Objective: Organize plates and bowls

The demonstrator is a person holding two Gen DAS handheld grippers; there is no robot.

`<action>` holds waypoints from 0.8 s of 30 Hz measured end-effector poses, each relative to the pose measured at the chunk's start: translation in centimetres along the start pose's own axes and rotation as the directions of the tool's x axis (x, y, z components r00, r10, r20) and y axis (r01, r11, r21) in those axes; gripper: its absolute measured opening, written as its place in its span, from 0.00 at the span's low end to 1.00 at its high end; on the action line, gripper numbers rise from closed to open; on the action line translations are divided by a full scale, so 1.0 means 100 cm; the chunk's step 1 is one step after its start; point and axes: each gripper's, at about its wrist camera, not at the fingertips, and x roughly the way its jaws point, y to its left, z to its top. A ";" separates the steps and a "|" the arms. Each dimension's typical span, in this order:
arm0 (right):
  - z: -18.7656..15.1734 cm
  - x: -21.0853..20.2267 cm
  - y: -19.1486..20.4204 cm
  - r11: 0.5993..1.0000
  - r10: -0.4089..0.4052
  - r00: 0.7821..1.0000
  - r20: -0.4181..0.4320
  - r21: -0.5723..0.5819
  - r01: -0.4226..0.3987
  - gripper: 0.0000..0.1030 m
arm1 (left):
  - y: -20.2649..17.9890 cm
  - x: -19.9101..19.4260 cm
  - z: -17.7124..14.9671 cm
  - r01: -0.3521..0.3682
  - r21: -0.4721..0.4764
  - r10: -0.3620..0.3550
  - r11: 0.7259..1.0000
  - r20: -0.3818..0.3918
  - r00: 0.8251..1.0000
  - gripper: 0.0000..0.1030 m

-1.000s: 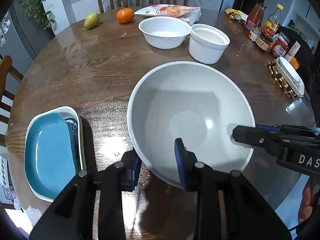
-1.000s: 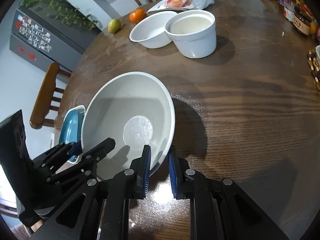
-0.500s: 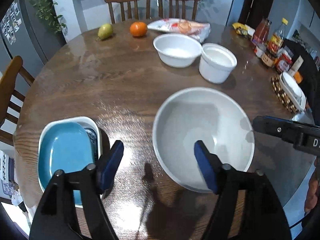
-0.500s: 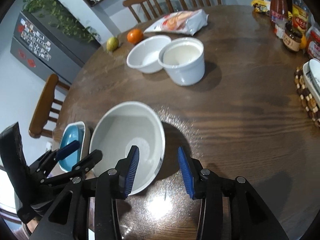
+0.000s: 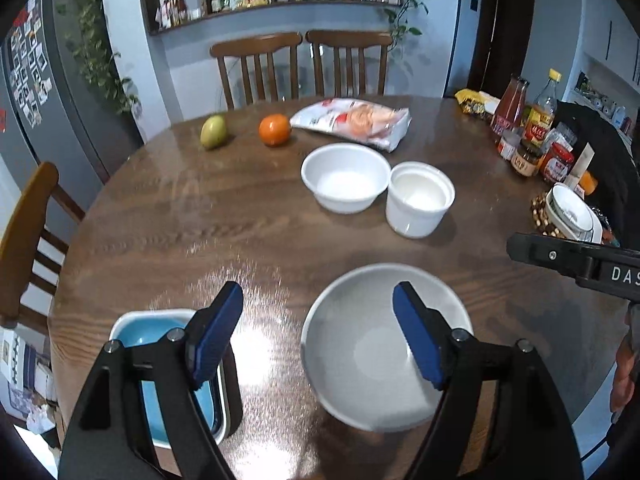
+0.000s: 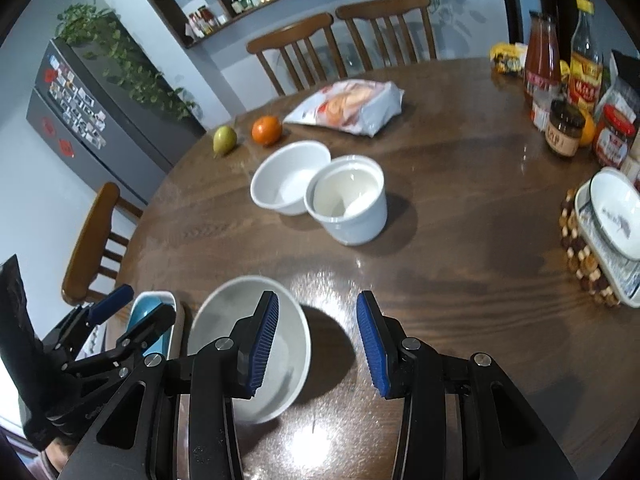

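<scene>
A large grey-white bowl (image 5: 360, 360) rests on the round wooden table (image 5: 240, 220) near its front edge; it also shows in the right wrist view (image 6: 224, 320). My left gripper (image 5: 318, 338) is open and empty, raised above the bowl's left side. My right gripper (image 6: 318, 344) is open and empty, above the bowl's right rim. A blue dish (image 5: 160, 336) lies in a white rectangular dish (image 5: 132, 316) at the front left. A white bowl (image 5: 346, 184) and a white straight-sided bowl (image 5: 420, 200) stand together mid-table.
A pear (image 5: 213, 131), an orange (image 5: 274, 129) and a snack bag (image 5: 352, 120) lie at the far side. Bottles and jars (image 6: 568, 92) crowd the right edge. A small white plate on a rectangular dish (image 6: 616, 220) sits on a beaded trivet (image 6: 580, 256). Chairs ring the table.
Both grippers let go of the large bowl, opened wide and pulled up and back. The bowl now rests flat on the table.
</scene>
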 end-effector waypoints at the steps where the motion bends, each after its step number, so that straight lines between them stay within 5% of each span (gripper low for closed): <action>1: 0.003 -0.002 0.000 1.000 -0.003 1.000 0.008 -0.003 0.003 0.41 | -0.001 -0.001 0.003 -0.001 0.003 0.001 1.000 0.006 1.000 0.75; 14: 0.057 -0.023 0.006 0.996 -0.049 0.990 0.130 -0.065 0.058 0.41 | -0.011 -0.009 0.066 -0.036 0.049 0.029 0.998 0.151 0.988 0.81; 24: 0.090 0.003 0.013 0.990 -0.074 0.991 0.116 -0.115 0.088 0.41 | -0.009 0.029 0.092 -0.082 0.042 0.077 0.996 0.119 0.990 0.85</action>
